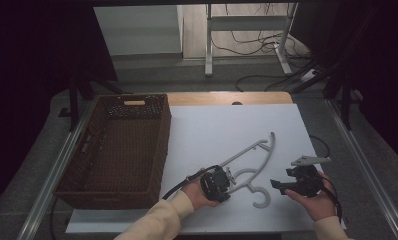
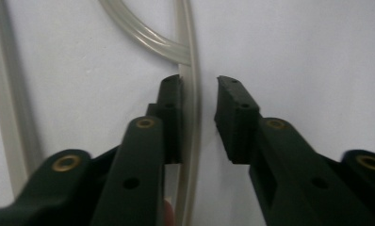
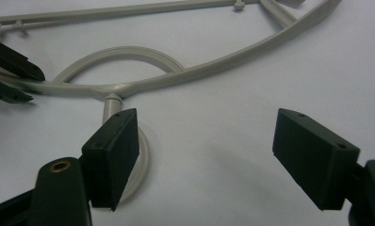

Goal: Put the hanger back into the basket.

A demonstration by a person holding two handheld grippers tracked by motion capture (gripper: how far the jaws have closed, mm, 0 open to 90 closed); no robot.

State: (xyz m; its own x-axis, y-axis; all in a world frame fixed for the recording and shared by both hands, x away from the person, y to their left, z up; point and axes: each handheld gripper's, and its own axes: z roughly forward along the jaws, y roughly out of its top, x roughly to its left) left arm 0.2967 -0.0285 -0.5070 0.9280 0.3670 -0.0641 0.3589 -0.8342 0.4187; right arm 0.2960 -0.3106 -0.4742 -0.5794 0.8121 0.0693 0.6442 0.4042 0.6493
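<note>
1. Locate the hanger (image 1: 252,160): it lies flat on the white table (image 1: 212,130), at about 5 o'clock from the table's centre, with its hook end nearest you and its long arms running toward 1 o'clock.
2. Note the wicker basket (image 1: 114,145) at 9 o'clock of the hanger, well apart from it. It appears to hold nothing, so judge it the likely destination.
3. Check your left gripper (image 2: 199,84). Its jaws stand narrowly apart and straddle one thin bar of the hanger (image 2: 192,117). The bar sits close against one jaw with a gap to the other, so it is bracketed, not yet clamped.
4. Understand the reason for this grasp point: a thin bar fits inside the small jaw opening, and a hold near the neck should keep the long arms from swinging when lifted.
5. Check your right gripper (image 3: 207,141). Its jaws are spread wide and hold nothing; it hovers at 3 o'clock of the hook (image 3: 141,155), with one jaw just over the hook's curve.
6. Keep the right gripper near. From there it can steady the hook if the left grip slips.
</note>
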